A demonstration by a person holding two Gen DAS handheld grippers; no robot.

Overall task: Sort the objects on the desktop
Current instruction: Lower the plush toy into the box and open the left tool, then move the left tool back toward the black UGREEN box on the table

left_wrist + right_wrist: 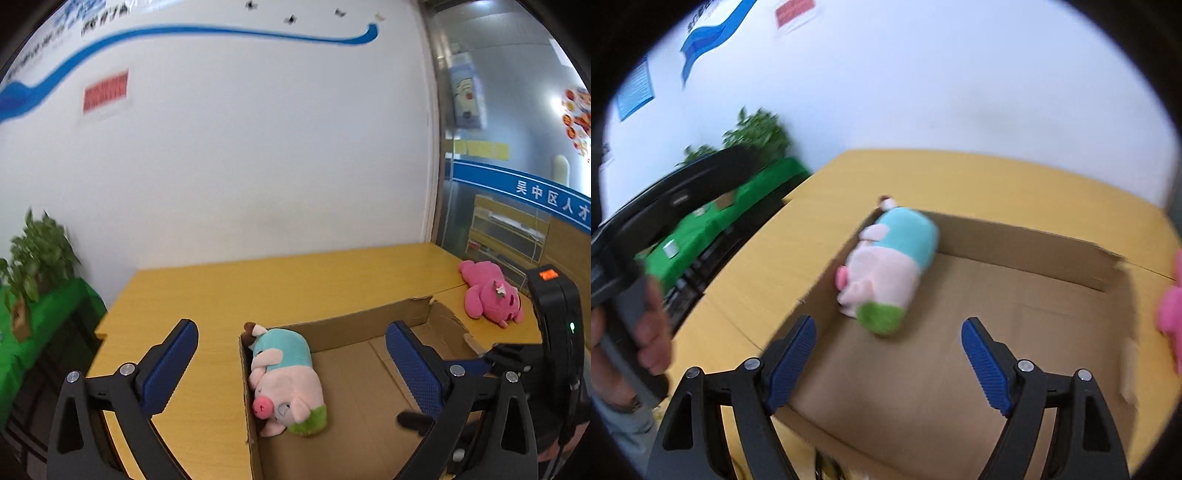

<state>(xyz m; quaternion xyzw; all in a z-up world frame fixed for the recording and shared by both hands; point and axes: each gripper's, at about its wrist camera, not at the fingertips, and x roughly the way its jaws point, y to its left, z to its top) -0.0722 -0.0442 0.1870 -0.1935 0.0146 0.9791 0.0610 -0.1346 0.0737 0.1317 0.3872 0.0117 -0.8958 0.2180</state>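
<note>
Pig plush (pixel 286 384) laid against left wall of cardboard box (pixel 354 325); pink plush (pixel 491 299) left on desk (pixel 221 295) beyond box's right corner; left gripper (pixel 291 365) and right gripper (pixel 888 354) both held with fingers apart, empty.

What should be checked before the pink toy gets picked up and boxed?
1. Left gripper open, holding nothing: ok.
2. Right gripper open, holding nothing: ok.
3. Pig toy already lying inside the box: ok.
4. Free floor space in the box beside the pig: ok.
5. Pink toy in the box: not ok, it lies on the table outside the torn corner.
6. Pink toy within easy reach: cannot tell.
</note>
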